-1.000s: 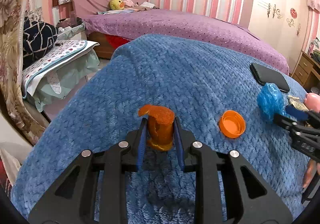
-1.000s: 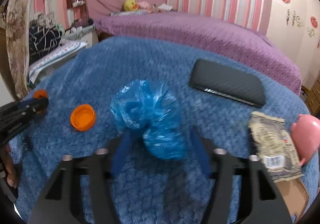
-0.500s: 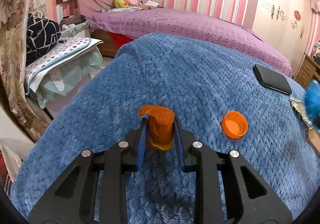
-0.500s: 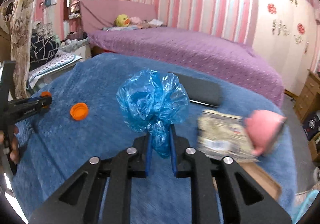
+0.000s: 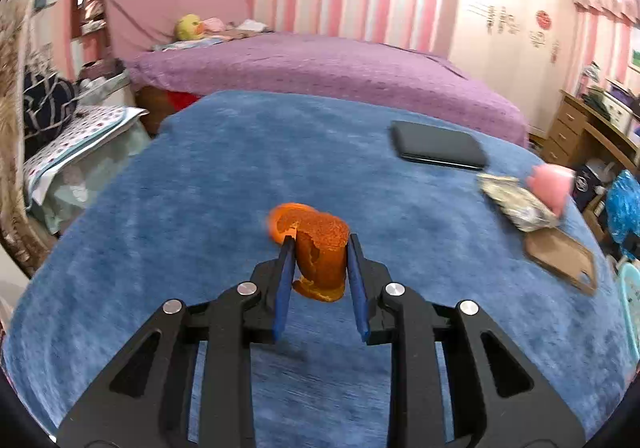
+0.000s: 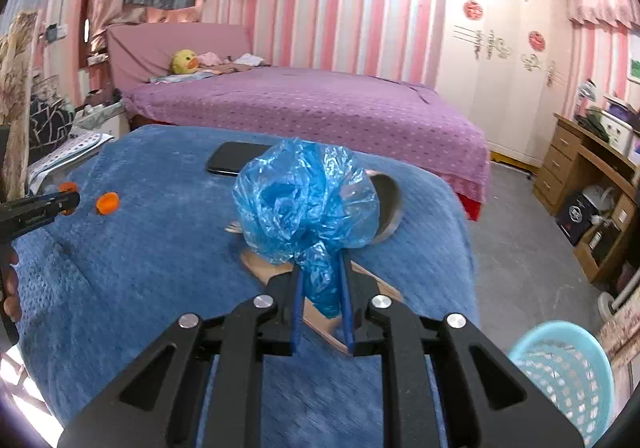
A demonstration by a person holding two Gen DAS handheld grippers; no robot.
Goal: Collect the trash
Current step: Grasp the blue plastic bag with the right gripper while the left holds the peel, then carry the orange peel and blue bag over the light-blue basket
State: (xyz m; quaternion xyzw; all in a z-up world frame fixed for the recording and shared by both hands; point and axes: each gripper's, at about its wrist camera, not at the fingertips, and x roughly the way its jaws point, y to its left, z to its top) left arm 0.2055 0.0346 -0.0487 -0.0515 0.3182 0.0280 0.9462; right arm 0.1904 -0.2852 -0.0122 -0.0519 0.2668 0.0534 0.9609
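Peel [image 5: 320,252], a curled orange strip, sits clamped upright in the left tool [image 5: 320,260], whose jaws are narrowed onto its sides, and it now hangs clear above the blue blanket [image 5: 180,207] where a second ago it was low against the pile. The right tool [image 6: 320,272] has changed more: its jaws, which stood wide around the blue bag [image 6: 306,199] a second ago, are now pinched on the bag's twisted neck, and the crumpled bulk of the bag has been carried up off the blanket. In the right view a pale blue basket [image 6: 560,368] has come into sight on the floor at lower right, beside the blanket's edge; that is probably the bin, so both pieces look picked and ready to be dropped there. Other trash is left lying: an orange cap [image 6: 108,203] near the left tool, and a crumpled wrapper [image 5: 516,199] next to a pink cup [image 5: 550,183] and a brown board [image 5: 560,264]. The black phone [image 5: 438,145] farther back is likely not trash. With both tools full, neither can take more until one lets go over the basket.
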